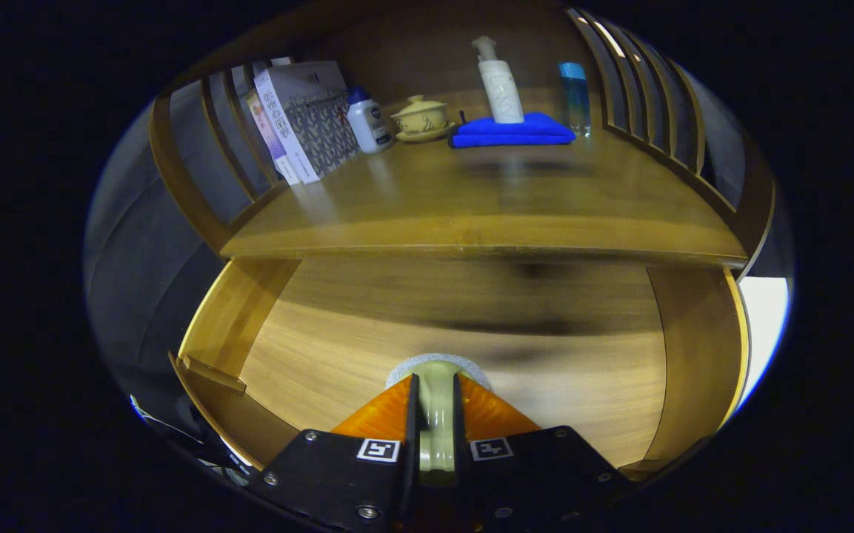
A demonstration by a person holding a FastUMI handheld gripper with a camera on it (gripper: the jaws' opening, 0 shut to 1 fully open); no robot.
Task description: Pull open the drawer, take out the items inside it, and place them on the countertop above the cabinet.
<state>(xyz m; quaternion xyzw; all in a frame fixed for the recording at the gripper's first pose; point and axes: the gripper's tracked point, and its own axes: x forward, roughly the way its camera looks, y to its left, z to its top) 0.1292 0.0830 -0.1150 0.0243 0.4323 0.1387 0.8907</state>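
Drawer [464, 348] is open, and the tongs [435, 403] are clamped narrow on a pale cup [435, 385] over its bare floor. Looks like only the lift remains, up to the table [486, 200] beside the blue cloth [513, 130].

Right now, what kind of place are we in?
Probably a home-style wooden cabinet, maybe a dresser, staged in a booth. Its countertop holds a pump bottle on a folded blue towel and a lidded cup. Below, the open drawer; the tool grips a pale object.
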